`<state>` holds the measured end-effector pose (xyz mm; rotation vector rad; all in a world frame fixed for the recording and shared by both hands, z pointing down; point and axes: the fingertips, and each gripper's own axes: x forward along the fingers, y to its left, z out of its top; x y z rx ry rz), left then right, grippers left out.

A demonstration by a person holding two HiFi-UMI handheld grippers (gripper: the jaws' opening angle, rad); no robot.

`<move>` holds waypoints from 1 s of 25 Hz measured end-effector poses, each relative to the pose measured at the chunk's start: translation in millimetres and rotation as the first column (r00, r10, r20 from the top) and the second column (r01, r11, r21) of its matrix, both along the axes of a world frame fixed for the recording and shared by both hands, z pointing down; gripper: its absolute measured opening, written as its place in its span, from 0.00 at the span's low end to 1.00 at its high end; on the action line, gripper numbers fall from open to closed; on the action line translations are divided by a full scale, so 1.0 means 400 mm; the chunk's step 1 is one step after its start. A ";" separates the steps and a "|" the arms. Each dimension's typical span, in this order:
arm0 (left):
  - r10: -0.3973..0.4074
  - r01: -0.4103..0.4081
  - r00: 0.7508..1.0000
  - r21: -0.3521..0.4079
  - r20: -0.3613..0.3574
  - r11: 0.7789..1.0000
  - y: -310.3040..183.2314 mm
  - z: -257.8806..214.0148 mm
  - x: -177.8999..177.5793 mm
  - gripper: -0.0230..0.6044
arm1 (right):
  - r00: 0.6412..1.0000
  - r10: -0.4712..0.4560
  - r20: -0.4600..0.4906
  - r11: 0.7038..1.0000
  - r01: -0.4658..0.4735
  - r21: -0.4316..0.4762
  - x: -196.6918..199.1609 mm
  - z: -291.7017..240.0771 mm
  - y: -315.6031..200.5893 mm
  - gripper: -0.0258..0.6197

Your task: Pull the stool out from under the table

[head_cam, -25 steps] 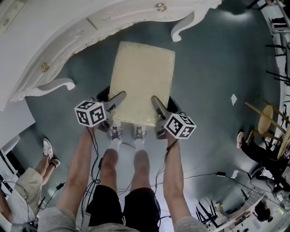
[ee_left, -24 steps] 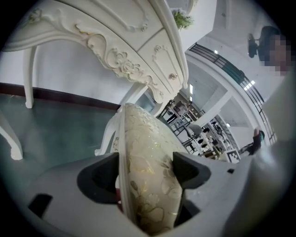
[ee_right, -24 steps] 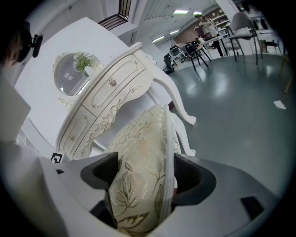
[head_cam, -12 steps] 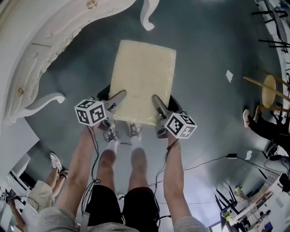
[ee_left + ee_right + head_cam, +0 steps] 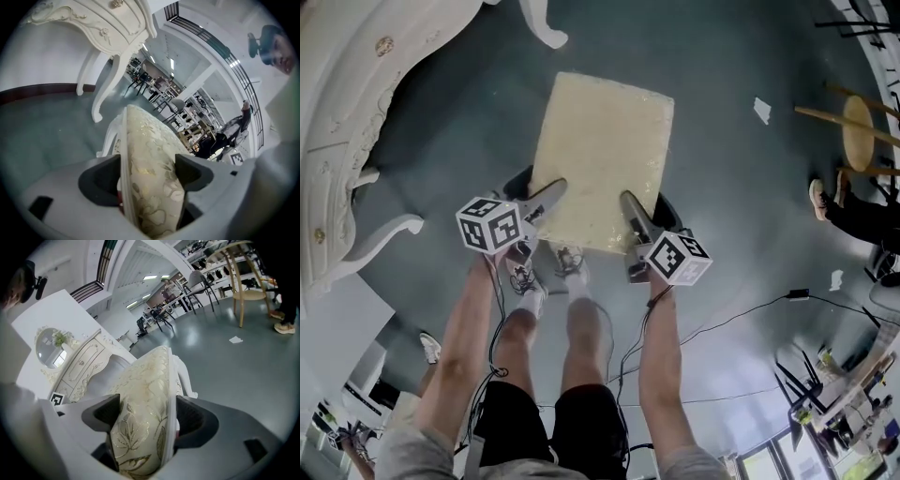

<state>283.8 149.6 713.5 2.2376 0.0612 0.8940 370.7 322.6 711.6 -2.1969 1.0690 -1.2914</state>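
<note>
With the stool (image 5: 600, 150), standing on the floor (image 5: 750, 244) clear to the right of the white dressing table (image 5: 342, 112), clamped by its cushion's near edge in the left tongs (image 5: 547, 195) and right tongs (image 5: 629, 202), both grips are best held evenly and the pull kept level.

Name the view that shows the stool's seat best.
Head view: the whole stool seat shows from above, left gripper and right gripper clamping its near edge. The gripper views show it only edge-on, between jaws.
</note>
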 end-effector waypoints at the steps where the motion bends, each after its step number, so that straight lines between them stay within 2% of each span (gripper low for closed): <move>1: 0.016 -0.016 1.000 0.000 0.000 1.000 0.016 0.003 0.011 0.62 | 1.000 0.017 0.000 1.000 -0.017 0.000 0.004 0.003 0.019 0.64; 9: 0.112 -0.112 0.994 -0.004 0.002 0.994 0.146 0.059 0.126 0.62 | 0.993 0.118 0.002 0.993 -0.118 -0.007 0.075 0.057 0.170 0.64; 15: 0.166 -0.166 0.986 0.001 0.004 0.986 0.198 0.075 0.162 0.61 | 0.984 0.177 0.008 0.984 -0.177 -0.002 0.084 0.075 0.231 0.64; 20: 0.182 -0.183 0.983 0.005 0.005 0.983 0.206 0.083 0.157 0.62 | 0.981 0.192 0.003 0.981 -0.192 0.011 0.072 0.084 0.239 0.64; 25: 0.199 -0.199 0.980 -0.011 0.018 0.980 0.218 0.102 0.111 0.62 | 0.982 0.188 0.002 0.982 -0.188 0.013 0.025 0.101 0.246 0.64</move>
